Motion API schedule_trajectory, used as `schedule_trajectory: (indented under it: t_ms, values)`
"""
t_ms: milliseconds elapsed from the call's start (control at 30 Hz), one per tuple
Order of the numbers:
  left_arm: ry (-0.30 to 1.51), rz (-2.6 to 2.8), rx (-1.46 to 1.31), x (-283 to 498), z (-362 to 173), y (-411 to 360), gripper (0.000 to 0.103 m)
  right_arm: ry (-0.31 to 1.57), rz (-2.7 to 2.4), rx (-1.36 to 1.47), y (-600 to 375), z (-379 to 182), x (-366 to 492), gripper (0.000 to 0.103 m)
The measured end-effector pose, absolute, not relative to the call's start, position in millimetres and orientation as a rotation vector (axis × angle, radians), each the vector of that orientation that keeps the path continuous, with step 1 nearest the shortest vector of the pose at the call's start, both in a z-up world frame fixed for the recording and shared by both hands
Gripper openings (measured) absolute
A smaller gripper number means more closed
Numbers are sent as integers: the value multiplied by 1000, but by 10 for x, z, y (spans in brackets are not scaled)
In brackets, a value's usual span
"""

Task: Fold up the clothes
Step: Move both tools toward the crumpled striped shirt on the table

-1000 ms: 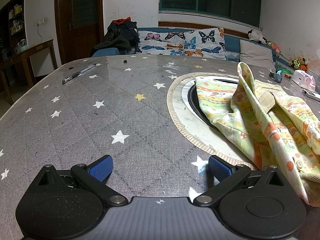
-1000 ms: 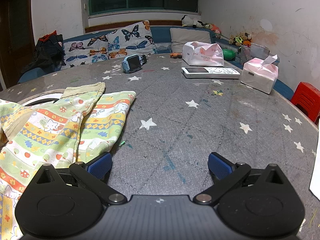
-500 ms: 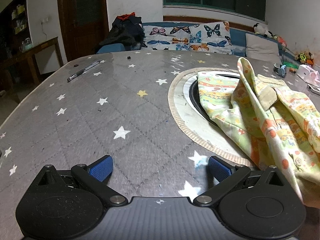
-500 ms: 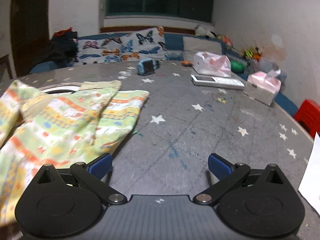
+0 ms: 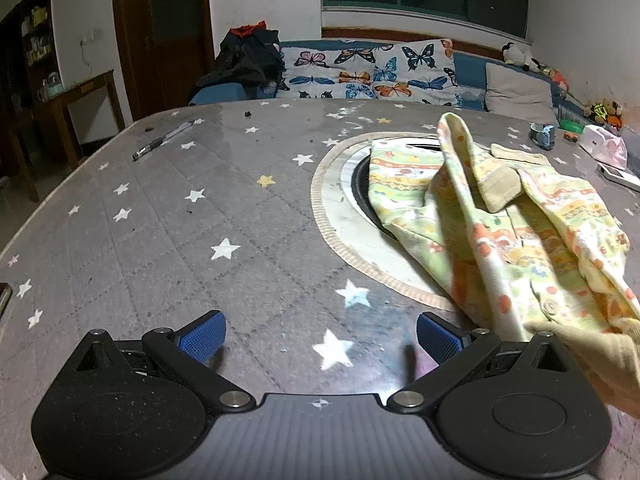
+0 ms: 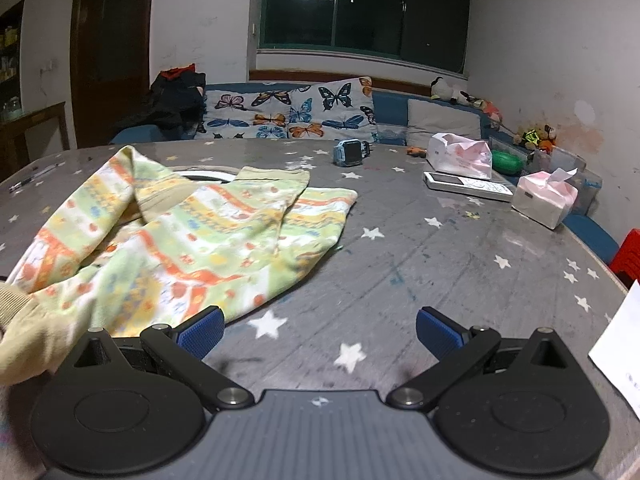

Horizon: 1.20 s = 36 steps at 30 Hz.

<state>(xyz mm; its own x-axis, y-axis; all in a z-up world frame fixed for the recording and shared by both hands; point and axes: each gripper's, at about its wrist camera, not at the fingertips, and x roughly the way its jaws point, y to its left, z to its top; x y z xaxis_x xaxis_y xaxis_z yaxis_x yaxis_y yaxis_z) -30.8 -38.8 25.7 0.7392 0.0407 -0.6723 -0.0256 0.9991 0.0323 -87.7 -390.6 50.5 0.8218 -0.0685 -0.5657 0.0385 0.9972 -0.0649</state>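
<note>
A crumpled yellow-green patterned child's garment (image 5: 520, 232) with beige cuffs lies on the grey star-print table (image 5: 180, 240), partly over a round inset. It also shows in the right wrist view (image 6: 192, 236), spread left of centre. My left gripper (image 5: 320, 330) is open and empty, low over the table, with the garment's beige hem just right of its right finger. My right gripper (image 6: 318, 330) is open and empty, the garment's edge beside its left finger.
A pen (image 5: 162, 145) lies at the far left of the table. A blue watch (image 6: 350, 152), tissue packs (image 6: 460, 156) (image 6: 546, 198), a white remote (image 6: 466, 186) and a paper sheet (image 6: 620, 344) sit on the right side. A sofa stands behind.
Both grippers have pulled back and risen slightly. The right view has swung left, so the garment now lies closer to its left finger. Both stay open.
</note>
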Motion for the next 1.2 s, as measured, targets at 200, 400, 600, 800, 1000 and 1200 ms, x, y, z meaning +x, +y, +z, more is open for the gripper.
schedule_trajectory:
  t_ms: [200, 400, 600, 800, 1000, 1200]
  values:
    - [748, 26, 3, -360, 308, -478, 103, 608, -39, -28, -3794, 556, -1042, 103]
    - [759, 26, -7, -417, 334, -530, 103, 619, -13, -45, -3689, 557, -1121, 103]
    - [774, 30, 1, -489, 348, -564, 103, 640, 12, -47, -3645, 524, -1194, 103]
    - [772, 15, 9, -559, 379, -618, 103, 656, 33, -47, -3624, 503, -1260, 103]
    - [771, 4, 26, -619, 396, -680, 103, 660, 55, -47, -3587, 499, -1308, 103]
    - [775, 2, 33, -668, 404, -714, 103, 653, 73, -50, -3542, 517, -1341, 103]
